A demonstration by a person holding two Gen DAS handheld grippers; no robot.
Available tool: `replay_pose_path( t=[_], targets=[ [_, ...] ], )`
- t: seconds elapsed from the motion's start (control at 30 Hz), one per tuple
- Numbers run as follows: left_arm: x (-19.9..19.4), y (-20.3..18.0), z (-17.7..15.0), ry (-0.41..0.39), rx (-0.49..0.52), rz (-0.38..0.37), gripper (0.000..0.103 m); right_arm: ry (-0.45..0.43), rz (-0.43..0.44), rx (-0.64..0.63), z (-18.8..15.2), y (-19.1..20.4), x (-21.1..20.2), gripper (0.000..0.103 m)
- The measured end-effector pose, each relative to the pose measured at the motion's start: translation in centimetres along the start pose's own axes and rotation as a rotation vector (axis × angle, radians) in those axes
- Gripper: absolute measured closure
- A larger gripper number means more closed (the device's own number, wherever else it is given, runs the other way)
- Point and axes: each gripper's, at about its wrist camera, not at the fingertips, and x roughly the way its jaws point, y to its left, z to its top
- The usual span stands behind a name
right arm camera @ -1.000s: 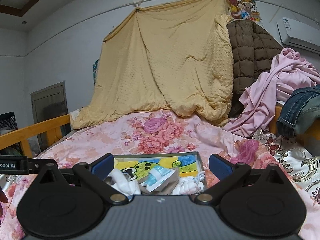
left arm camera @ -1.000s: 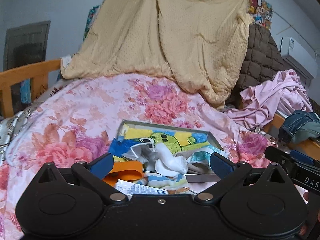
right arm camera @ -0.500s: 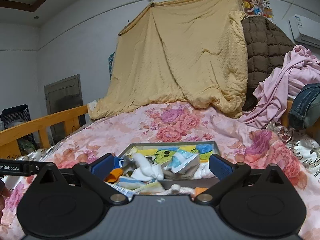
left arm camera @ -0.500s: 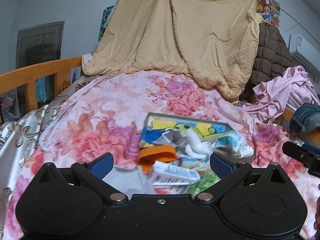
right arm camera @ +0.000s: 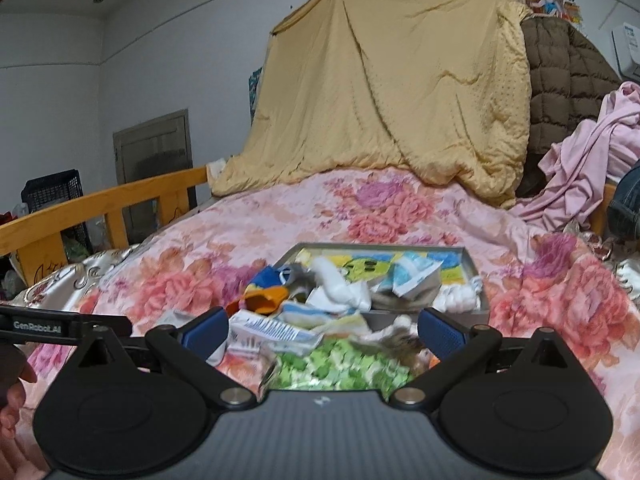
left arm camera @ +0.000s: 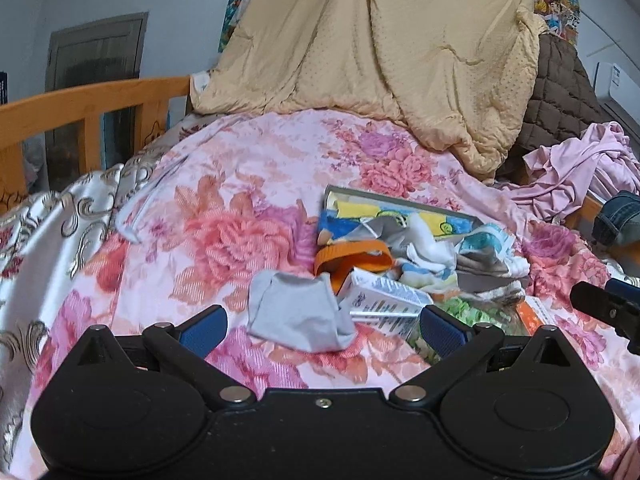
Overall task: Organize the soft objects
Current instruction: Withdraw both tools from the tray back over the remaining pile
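A shallow grey box with a cartoon-print bottom lies on the floral bedspread, also in the right wrist view. Socks and cloths spill from it: a white sock, an orange band, a white carton. A grey cloth lies on the bed in front of the pile. My left gripper is open and empty just before the grey cloth. My right gripper is open and empty over a green patterned item.
A yellow blanket hangs at the back, with a brown quilt and pink clothes at the right. A wooden bed rail runs along the left. Jeans lie at the far right.
Both grippers have pulled back from the box and toward the left. The grey cloth and carton now show in front of the left gripper. Both jaws have stayed open.
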Motion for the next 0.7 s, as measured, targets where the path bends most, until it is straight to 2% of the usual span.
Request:
replay_pose_path(
  t=[0.27, 0.7],
  targets=[
    [0.1, -0.3, -0.5, 0.023, 0.021, 0.0, 0.001, 0.047, 0.001, -0.021, -0.9, 0.8, 0.4, 0.0],
    [1.6, -0.4, -0.8, 0.099, 0.047, 0.051, 0.001, 0.115, -0.007, -0.012, -1.6, 0.8, 1.7, 0.0]
  ],
)
